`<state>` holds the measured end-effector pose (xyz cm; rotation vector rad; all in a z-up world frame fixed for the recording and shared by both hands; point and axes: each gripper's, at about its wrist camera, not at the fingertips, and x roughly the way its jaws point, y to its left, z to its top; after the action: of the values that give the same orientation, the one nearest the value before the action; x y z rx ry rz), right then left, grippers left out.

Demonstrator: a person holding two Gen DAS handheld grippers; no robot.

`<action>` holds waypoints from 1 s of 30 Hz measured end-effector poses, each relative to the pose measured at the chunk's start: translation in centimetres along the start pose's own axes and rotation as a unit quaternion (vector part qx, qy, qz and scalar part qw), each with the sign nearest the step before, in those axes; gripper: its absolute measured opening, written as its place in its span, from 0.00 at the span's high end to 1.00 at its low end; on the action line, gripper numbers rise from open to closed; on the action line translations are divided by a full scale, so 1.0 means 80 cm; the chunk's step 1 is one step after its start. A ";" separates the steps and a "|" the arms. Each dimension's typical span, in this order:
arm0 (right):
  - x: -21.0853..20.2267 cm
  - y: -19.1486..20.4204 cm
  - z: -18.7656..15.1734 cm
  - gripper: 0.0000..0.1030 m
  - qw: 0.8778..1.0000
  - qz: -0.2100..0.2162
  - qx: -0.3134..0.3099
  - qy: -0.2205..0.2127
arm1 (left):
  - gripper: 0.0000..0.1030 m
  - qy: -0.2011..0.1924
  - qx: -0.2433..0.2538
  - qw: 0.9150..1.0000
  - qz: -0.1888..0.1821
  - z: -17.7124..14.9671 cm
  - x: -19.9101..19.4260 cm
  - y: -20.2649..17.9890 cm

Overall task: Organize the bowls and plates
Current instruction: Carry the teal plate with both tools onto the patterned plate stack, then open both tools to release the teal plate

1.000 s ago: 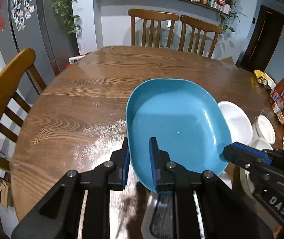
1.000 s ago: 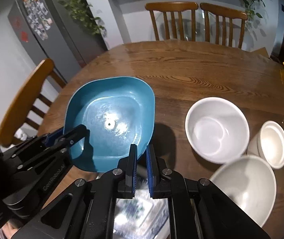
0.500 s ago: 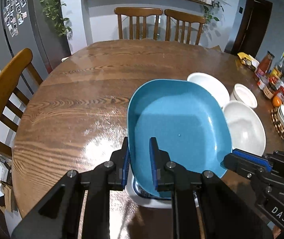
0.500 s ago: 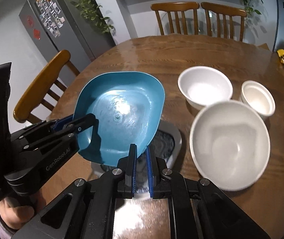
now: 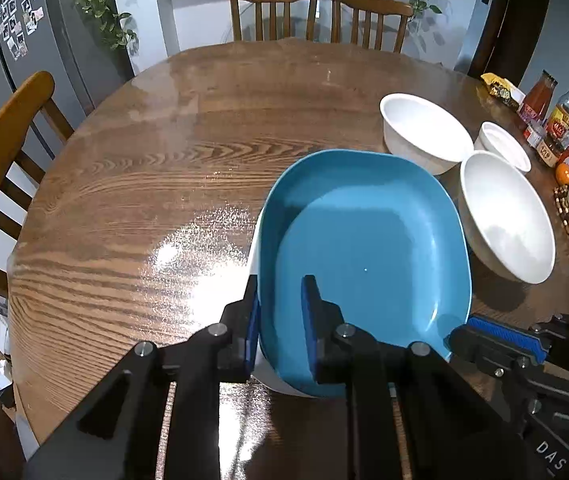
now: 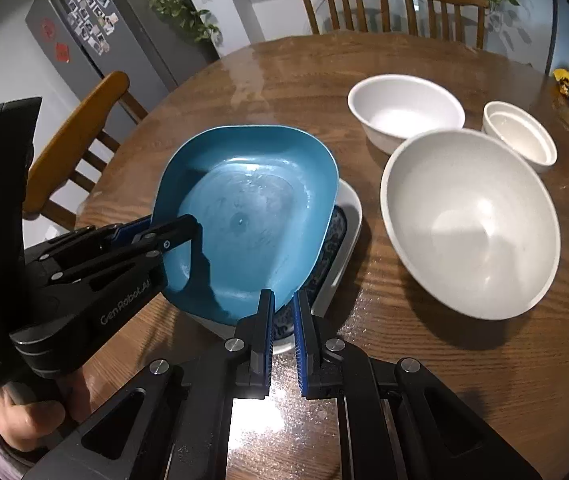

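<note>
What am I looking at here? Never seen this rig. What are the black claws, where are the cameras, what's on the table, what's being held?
There is no robot arm. A person holds a handheld two-finger gripper in each hand, and each gripper carries a fisheye camera that looks forward along its fingers. So one picture is the left gripper's view and the other is the right gripper's view; each also shows the other gripper from the side.

Both grippers are clamped on the rim of one blue plate, at two spots on its near side. It sits just above a white dish with a blue pattern on the round wooden table; whether they touch I cannot tell.

To the right stand three white bowls: a large one, a medium one and a small one. Bottles and jars line the table's far right edge.
</note>
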<state>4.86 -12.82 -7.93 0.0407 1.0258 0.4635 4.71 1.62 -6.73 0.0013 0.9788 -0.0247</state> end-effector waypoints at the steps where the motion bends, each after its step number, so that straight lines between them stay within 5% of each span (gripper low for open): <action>1: 0.002 0.000 -0.001 0.90 1.000 0.000 0.000 0.002 | 0.83 0.001 0.001 1.000 0.001 0.000 0.001 0.000; 13: 0.012 0.019 -0.011 0.90 0.999 0.017 -0.018 0.020 | 0.81 0.019 0.030 0.999 0.000 -0.006 0.015 -0.018; 18: 0.009 0.020 -0.010 0.90 1.000 0.017 -0.018 0.014 | 0.79 0.017 -0.002 1.000 0.001 -0.006 0.019 0.001; 20: 0.004 0.016 -0.011 0.90 1.000 0.018 -0.014 0.005 | 0.73 0.013 -0.008 1.000 -0.002 -0.006 0.014 0.005; 22: -0.003 0.010 -0.011 0.90 1.000 0.026 -0.010 -0.002 | 0.34 -0.004 -0.012 1.000 0.018 -0.007 0.004 0.007; 23: -0.010 0.005 -0.012 0.90 0.999 0.033 -0.006 -0.007 | 0.26 -0.015 -0.013 1.000 0.022 -0.010 -0.003 0.008; 30: -0.057 -0.025 -0.021 0.89 0.998 0.041 0.007 -0.046 | 0.20 -0.081 0.002 0.996 0.028 -0.017 -0.049 -0.003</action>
<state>2.21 -16.74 -5.62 0.1159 0.9386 0.5242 1.42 1.46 -4.24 0.0303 0.8155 0.0232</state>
